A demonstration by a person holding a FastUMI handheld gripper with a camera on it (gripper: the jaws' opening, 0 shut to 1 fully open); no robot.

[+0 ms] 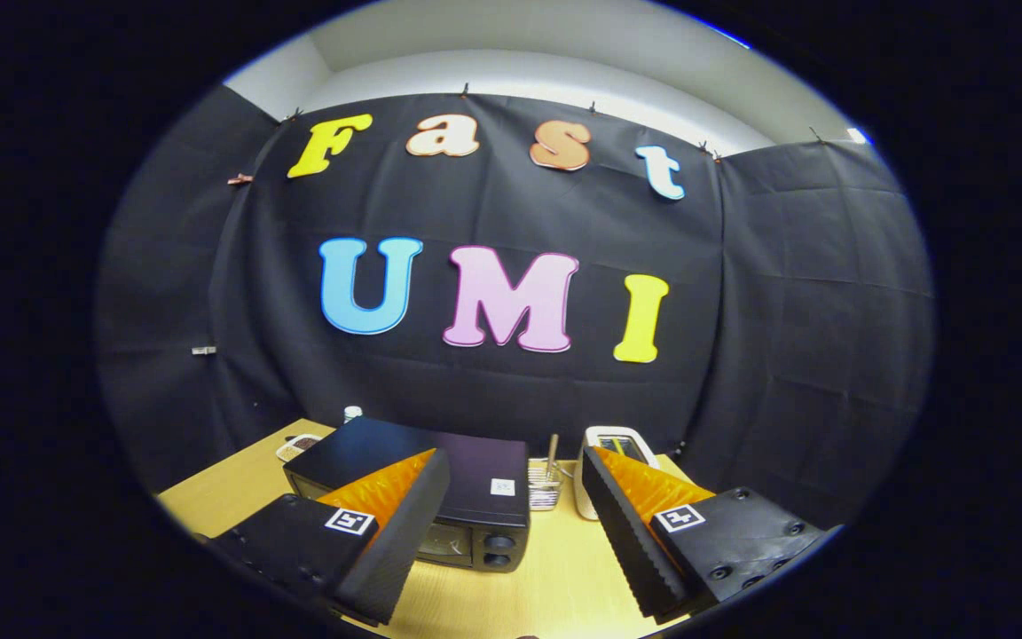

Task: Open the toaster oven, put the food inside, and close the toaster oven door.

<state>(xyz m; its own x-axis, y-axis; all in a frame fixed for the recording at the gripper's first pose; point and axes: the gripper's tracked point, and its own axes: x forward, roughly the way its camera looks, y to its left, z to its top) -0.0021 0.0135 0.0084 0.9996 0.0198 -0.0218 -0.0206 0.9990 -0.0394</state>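
A black toaster oven stands on the wooden table, just beyond my left finger, which covers part of its front. Its door looks shut, and two knobs show at the lower right of its front. My gripper hangs above the table's near side, open wide, with nothing between the two orange-and-black fingers. The right finger sits apart from the oven, to its right. No food can be made out from here.
A small wire holder with a stick in it stands right of the oven. A white appliance is partly behind my right finger. A small dish and a white-capped bottle lie at the back left.
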